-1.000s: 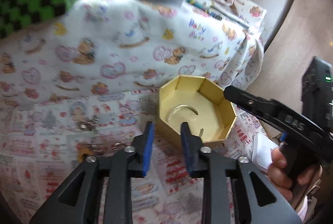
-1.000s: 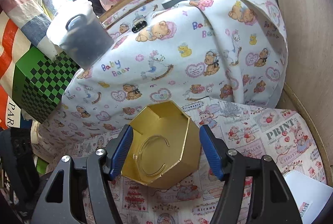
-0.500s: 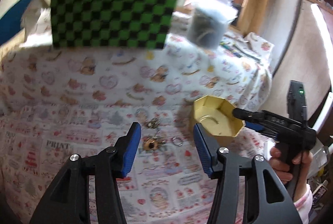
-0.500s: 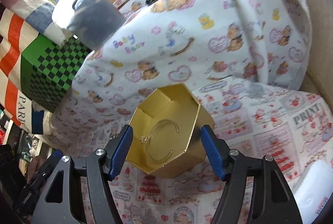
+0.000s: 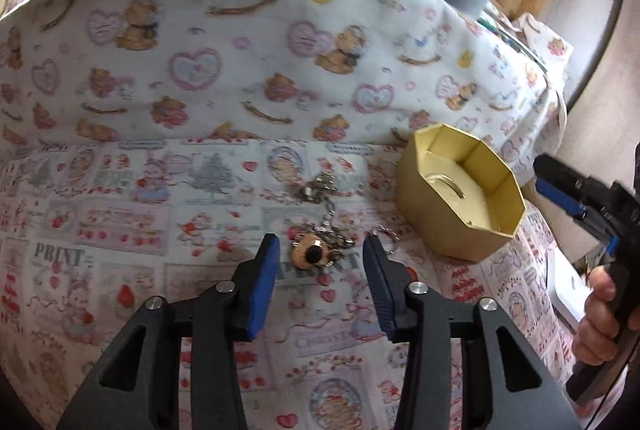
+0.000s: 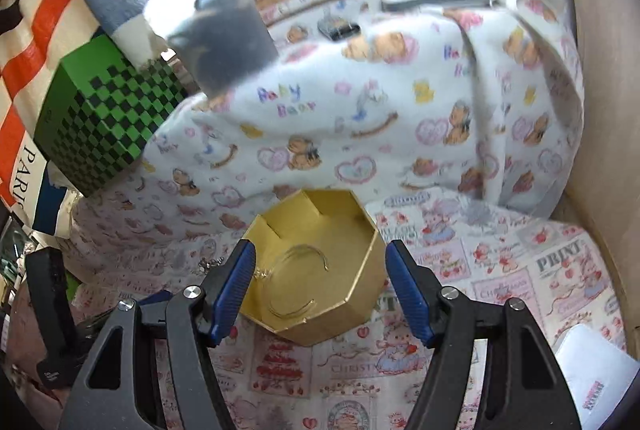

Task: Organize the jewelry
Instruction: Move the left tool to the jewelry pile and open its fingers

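Note:
A gold octagonal box (image 5: 460, 194) stands open on the printed cloth, with a thin bangle (image 6: 298, 276) lying inside. A pile of jewelry lies left of it: a round gold piece with a black centre (image 5: 312, 255), a chain, and a silver cluster (image 5: 318, 187). My left gripper (image 5: 319, 280) is open, its fingers either side of the round gold piece, just short of it. My right gripper (image 6: 318, 294) is open, its fingers flanking the gold box (image 6: 316, 270); it also shows at the right edge of the left wrist view (image 5: 580, 202).
A bear-print blanket (image 5: 240, 62) rises behind the cloth. A green checkered box (image 6: 100, 118) and a blurred grey container (image 6: 224, 42) sit behind. A white object (image 6: 592, 370) lies at the right front. A wooden wall (image 6: 608, 110) bounds the right side.
My left gripper has swung left away from the gold box and moved down to the jewelry pile, opening wider. My right gripper has stayed open around the box.

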### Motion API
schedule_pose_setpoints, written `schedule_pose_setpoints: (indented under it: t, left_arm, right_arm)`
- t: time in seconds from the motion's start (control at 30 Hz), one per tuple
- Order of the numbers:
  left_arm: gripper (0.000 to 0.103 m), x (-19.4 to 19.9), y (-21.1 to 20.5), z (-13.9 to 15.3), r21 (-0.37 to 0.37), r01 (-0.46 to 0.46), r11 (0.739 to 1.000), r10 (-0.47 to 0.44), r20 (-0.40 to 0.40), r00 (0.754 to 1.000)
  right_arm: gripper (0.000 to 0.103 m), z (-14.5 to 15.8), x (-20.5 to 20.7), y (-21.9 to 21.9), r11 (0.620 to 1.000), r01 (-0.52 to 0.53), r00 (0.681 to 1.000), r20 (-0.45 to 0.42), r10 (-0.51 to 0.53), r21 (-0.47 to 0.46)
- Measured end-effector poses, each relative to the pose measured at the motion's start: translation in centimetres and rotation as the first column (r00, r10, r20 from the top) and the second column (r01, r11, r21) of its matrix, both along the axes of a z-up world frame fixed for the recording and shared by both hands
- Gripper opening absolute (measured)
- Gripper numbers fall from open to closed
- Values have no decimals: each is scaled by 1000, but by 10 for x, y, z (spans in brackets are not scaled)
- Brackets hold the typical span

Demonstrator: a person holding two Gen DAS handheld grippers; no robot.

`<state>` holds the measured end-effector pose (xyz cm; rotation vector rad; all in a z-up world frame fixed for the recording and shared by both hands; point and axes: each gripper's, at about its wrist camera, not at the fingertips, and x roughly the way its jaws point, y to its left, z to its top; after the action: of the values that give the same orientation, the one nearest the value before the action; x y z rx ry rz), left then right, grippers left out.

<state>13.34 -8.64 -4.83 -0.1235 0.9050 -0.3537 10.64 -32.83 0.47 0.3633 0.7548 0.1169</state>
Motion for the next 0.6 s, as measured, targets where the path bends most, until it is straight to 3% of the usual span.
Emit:
schedule_pose_setpoints:
  t: [0.27, 0.4, 0.5, 0.6]
  left_arm:
    - [20, 5, -25, 8, 29, 59, 998, -59, -4, 998]
    - [19, 11, -38, 9, 15, 92, 996, -92, -25, 995]
    - [19, 9, -51, 12, 51, 107, 993, -107, -6, 994]
    - [19, 15, -62, 7, 103, 110, 989, -107, -36, 994]
  right_arm:
    - [70, 6, -3, 4, 999, 6, 1000, 26, -5, -42]
    - [70, 5, -3, 1, 999, 14, 1000, 24, -13, -38]
    - [70, 5, -3, 1, 999, 15, 1000, 25, -14, -38]
    - [70, 6, -4, 1, 999, 15, 1000, 26, -14, -39]
